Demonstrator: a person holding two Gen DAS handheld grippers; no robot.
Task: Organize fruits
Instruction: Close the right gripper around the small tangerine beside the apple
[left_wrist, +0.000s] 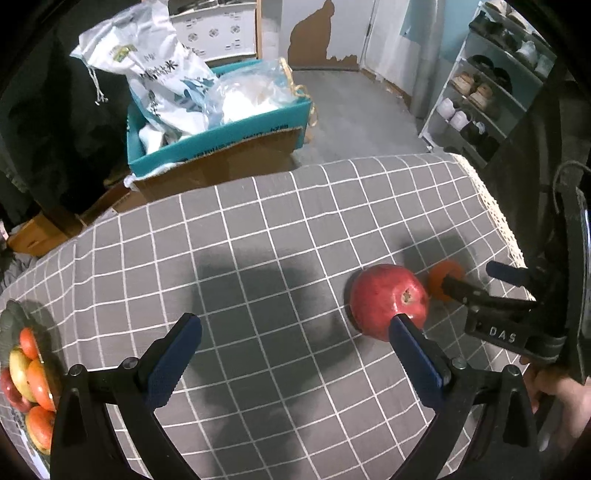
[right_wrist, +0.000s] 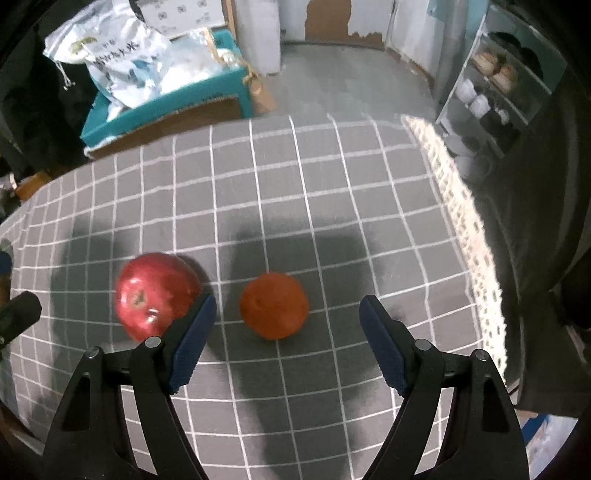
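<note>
Straddling the orange (right_wrist: 274, 305) at frame centre, right gripper (right_wrist: 288, 325) wide, empty. Left gripper (left_wrist: 295, 343) wide, empty. Risk: left finger nudges the apple (right_wrist: 157, 293), rolling it.

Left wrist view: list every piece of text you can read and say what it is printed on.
"DAS": white letters on the black body of the right gripper.
White sack in the teal box: printed characters, too blurred to read.
Teal box rim: a line of print, too small to read.
</note>
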